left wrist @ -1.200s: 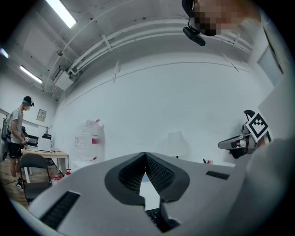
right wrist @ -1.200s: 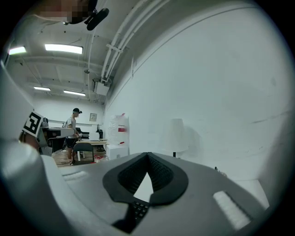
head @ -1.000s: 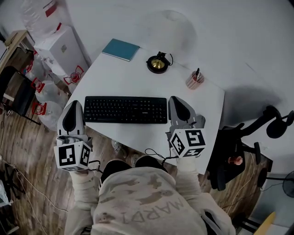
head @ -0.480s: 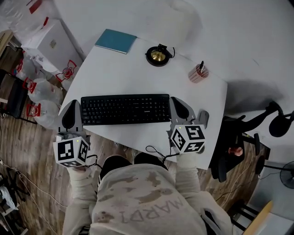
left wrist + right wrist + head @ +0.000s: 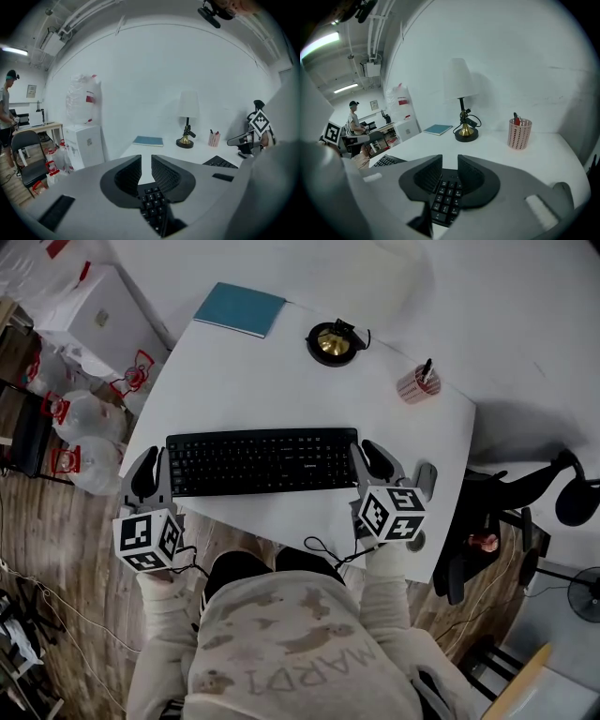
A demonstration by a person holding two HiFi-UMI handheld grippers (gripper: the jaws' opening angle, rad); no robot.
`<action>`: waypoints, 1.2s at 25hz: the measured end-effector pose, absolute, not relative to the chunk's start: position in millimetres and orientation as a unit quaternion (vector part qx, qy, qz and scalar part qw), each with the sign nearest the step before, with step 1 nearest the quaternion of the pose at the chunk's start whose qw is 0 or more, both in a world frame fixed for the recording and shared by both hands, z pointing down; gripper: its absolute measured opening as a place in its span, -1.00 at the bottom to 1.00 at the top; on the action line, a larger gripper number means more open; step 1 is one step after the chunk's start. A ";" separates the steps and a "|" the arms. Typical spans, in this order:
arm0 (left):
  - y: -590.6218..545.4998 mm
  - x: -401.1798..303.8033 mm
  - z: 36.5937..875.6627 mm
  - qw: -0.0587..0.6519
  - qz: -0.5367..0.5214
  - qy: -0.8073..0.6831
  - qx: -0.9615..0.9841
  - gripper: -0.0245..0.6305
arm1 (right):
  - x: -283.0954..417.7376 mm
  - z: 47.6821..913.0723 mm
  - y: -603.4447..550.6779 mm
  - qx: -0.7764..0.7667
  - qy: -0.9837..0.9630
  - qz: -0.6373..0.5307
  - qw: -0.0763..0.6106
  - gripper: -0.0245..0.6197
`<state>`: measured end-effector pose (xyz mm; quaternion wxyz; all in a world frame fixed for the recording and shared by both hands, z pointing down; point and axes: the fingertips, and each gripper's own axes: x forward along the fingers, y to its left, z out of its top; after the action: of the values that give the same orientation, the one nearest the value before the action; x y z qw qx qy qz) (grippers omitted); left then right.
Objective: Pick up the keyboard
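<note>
The left tool (image 5: 150, 461) sits at the left end of the black keyboard (image 5: 258, 460), and the right tool (image 5: 372, 454) at its right end. Both have jaws that have just been opening and now stand released, with end keys between them but unpinched. The keyboard lies flat near the white desk's (image 5: 281, 381) front edge. Farther back are a pink pen cup (image 5: 417, 383), a brass lamp base (image 5: 333, 341) and a blue book (image 5: 240, 309).

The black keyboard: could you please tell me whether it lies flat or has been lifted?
Flat: the black keyboard lies level on the white table, no edge raised.
</note>
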<state>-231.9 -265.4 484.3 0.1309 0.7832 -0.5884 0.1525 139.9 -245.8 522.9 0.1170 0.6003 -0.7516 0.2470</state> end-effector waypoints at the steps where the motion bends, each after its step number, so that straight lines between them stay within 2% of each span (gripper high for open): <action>1: -266.5 -233.2 492.2 0.141 0.160 -0.585 0.782 -0.73 | 140.5 529.0 -246.0 0.599 -0.749 0.255 0.121 -0.55; 8: -267.0 -240.1 540.9 0.206 0.208 -0.565 0.772 -0.39 | 139.8 567.8 -243.9 0.585 -0.736 0.306 0.149 -0.19; 14: -264.5 -244.5 572.1 0.255 0.224 -0.551 0.762 -0.15 | 138.7 594.2 -242.5 0.576 -0.726 0.338 0.163 0.00; 20: -262.1 -249.2 595.8 0.288 0.246 -0.542 0.750 0.00 | 139.4 610.7 -245.4 0.576 -0.715 0.355 0.176 0.08; 30: -259.6 -244.1 623.6 0.329 0.275 -0.518 0.740 0.07 | 139.0 627.1 -247.8 0.565 -0.709 0.379 0.185 0.13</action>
<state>-244.1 -259.6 623.6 0.3287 0.7403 -0.5179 0.2751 139.0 -247.8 627.1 0.1850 0.5649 -0.7091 0.3793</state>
